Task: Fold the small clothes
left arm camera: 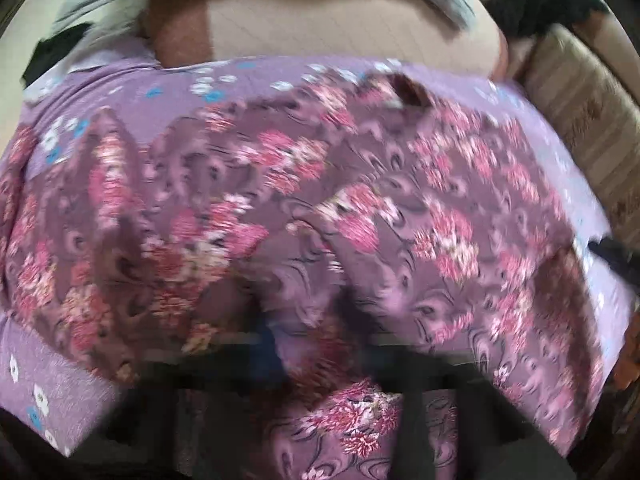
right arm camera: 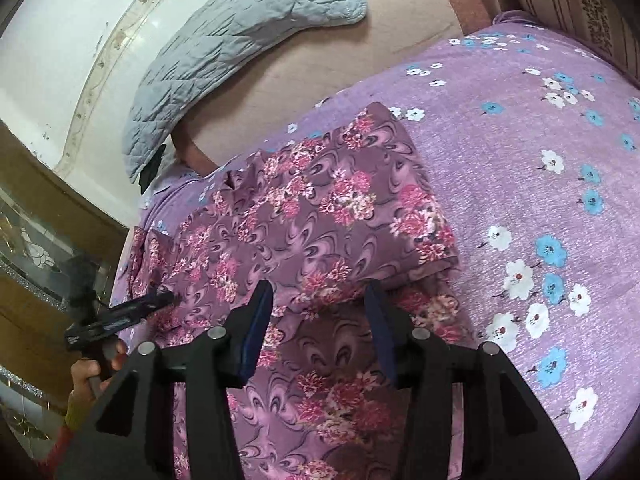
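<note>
Here, floral garment [right arm camera: 320, 216] lying partly folded on lilac flowered bedsheet [right arm camera: 520, 160], left tool [right arm camera: 168, 298] clenched on its edge, right tool [right arm camera: 318, 308] released above it, grey quilt [right arm camera: 224, 60] beyond.

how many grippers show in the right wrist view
2. The right gripper fills the bottom centre, jaws apart over the floral garment. The left gripper comes in from the lower left, tips shut at the garment's left edge.
</note>
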`<action>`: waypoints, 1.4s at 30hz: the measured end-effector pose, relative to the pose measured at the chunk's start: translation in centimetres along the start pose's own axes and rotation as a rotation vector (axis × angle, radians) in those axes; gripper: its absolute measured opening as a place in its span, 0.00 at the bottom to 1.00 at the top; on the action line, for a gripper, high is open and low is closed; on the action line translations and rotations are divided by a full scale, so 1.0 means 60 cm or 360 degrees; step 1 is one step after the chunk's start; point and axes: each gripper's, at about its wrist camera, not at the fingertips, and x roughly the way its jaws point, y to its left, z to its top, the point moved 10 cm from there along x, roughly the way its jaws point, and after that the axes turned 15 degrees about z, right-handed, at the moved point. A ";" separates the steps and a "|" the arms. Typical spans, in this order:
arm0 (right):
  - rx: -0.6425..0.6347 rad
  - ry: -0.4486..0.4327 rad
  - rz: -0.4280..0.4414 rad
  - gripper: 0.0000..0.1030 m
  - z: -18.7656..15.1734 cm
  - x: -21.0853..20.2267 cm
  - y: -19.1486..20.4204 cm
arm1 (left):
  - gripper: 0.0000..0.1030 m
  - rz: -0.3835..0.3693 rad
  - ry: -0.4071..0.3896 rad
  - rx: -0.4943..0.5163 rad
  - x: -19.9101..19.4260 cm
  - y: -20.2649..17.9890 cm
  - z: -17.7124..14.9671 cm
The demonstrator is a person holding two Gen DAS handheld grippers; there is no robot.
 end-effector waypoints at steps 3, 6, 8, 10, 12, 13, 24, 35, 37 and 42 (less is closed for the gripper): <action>-0.0012 -0.0009 0.0004 0.48 0.002 -0.003 0.004 | 0.01 0.0060 -0.0130 0.0011 -0.027 0.002 0.008; -0.0012 -0.0036 -0.0002 0.48 0.009 -0.010 0.001 | 0.01 0.0058 -0.0267 -0.0086 -0.081 0.029 0.022; -0.0014 -0.0048 -0.0014 0.48 0.016 -0.014 -0.006 | 0.01 0.0089 -0.0300 -0.0158 -0.095 0.056 0.026; -0.0015 -0.0058 -0.0048 0.48 0.027 -0.014 -0.018 | 0.00 0.0137 -0.0250 -0.0217 -0.074 0.086 0.020; 0.0000 -0.0058 -0.0086 0.48 0.041 -0.008 -0.037 | 0.00 0.0130 -0.0195 -0.0285 -0.056 0.110 0.011; 0.0012 -0.0055 -0.0100 0.48 0.048 -0.004 -0.045 | 0.00 0.0128 -0.0180 -0.0325 -0.051 0.123 0.004; -0.0036 0.0172 -0.0260 0.53 0.093 0.126 -0.121 | 0.01 0.0172 -0.0127 -0.0325 -0.028 0.122 -0.024; -0.0168 0.0101 -0.0408 0.05 0.115 0.080 -0.129 | 0.01 0.0172 -0.0128 -0.0161 -0.005 0.063 -0.010; -0.0131 0.0157 -0.0459 0.06 0.102 0.093 -0.149 | 0.01 0.0154 -0.0100 -0.0189 0.003 0.074 -0.016; -0.0137 0.0007 -0.0465 0.29 0.101 0.046 -0.113 | 0.07 0.0123 -0.0113 -0.0225 -0.019 0.092 -0.029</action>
